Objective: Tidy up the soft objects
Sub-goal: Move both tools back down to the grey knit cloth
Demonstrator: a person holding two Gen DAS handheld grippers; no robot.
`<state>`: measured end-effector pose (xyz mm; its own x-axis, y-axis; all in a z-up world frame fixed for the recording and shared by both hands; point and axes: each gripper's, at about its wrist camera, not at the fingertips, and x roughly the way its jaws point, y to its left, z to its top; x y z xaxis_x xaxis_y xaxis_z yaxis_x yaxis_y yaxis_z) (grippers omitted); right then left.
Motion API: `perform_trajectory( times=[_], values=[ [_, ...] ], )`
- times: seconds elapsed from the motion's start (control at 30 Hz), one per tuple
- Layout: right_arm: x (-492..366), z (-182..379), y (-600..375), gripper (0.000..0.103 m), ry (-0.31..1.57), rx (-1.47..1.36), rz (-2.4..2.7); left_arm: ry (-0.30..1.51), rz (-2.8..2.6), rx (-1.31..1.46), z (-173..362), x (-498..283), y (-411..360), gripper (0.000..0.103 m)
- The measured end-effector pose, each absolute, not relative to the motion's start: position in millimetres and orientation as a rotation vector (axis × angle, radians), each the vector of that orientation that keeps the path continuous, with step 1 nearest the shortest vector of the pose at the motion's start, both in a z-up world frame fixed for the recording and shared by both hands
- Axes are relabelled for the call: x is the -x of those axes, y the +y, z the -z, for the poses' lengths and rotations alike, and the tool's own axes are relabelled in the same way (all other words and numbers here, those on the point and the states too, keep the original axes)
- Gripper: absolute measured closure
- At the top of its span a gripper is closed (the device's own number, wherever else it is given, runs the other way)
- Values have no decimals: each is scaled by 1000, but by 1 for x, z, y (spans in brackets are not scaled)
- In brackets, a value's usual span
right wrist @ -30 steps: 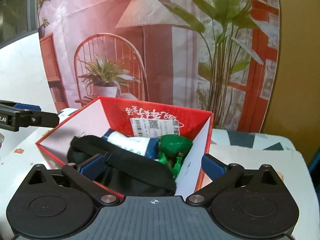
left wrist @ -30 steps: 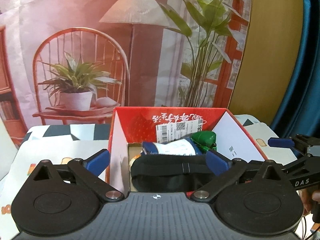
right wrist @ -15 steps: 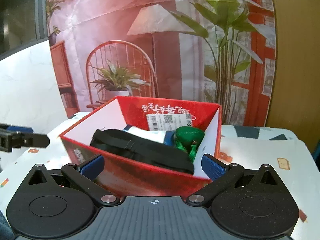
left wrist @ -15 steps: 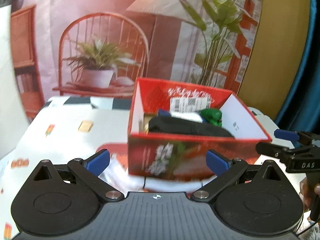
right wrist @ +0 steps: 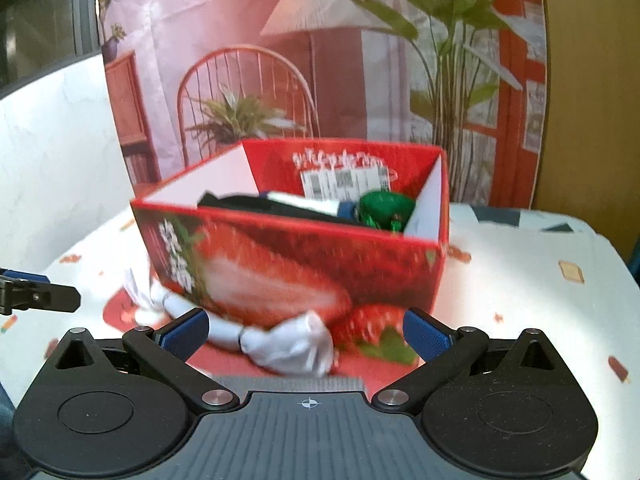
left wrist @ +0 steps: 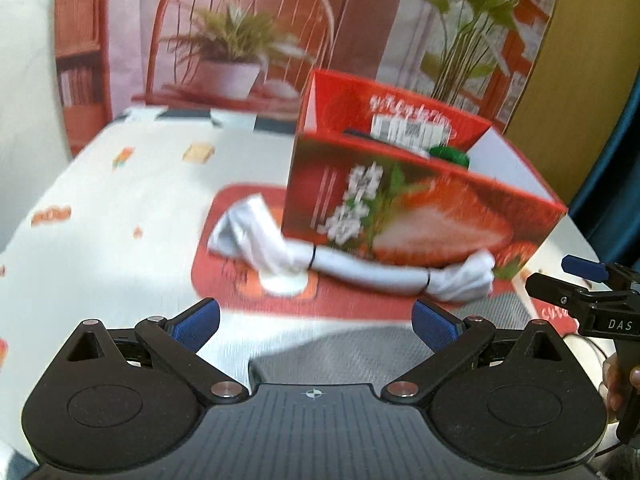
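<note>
**Both sets of fingers spread wide, nothing between them**

My left gripper (left wrist: 316, 322) has its blue-padded fingers (left wrist: 198, 320) set wide apart and empty, hovering over the white patterned tablecloth (left wrist: 120, 208). My right gripper (right wrist: 308, 332) is the same: jaws spread, pads bare, nothing gripped.

Ahead of both stands the red strawberry-printed box (right wrist: 288, 272), open at the top. Inside it I can see a black fabric item (right wrist: 248, 204), a white and blue bundle (right wrist: 308, 202) and a green soft object (right wrist: 380, 208) near the right wall. A white shipping label (right wrist: 344, 178) is stuck to the inner back wall.

Outside the box, a rolled white cloth (left wrist: 340, 264) cinched by thin black bands lies along the foot of the front wall, on a red mat (left wrist: 224, 240). From the right wrist view its bunched end (right wrist: 292, 344) sits just beyond and between my right fingertips. The pictures are blurred, so finer detail is lost. Behind the table hangs a printed backdrop (right wrist: 320, 60) showing a chair, lamp and plants.
</note>
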<state>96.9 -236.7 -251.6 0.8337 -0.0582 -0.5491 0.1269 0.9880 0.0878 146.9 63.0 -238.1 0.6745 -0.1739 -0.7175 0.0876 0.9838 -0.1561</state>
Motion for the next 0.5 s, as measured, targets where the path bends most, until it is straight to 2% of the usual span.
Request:
perform_trajectory(
  times=[0.4,0.5],
  values=[
    [-96,287,-234,1,677,-134,110,958,146,102,273,-144,56,2],
    [-101,291,-239,2,690,-148,112,983,121,103,283,-147,60,12]
  ],
)
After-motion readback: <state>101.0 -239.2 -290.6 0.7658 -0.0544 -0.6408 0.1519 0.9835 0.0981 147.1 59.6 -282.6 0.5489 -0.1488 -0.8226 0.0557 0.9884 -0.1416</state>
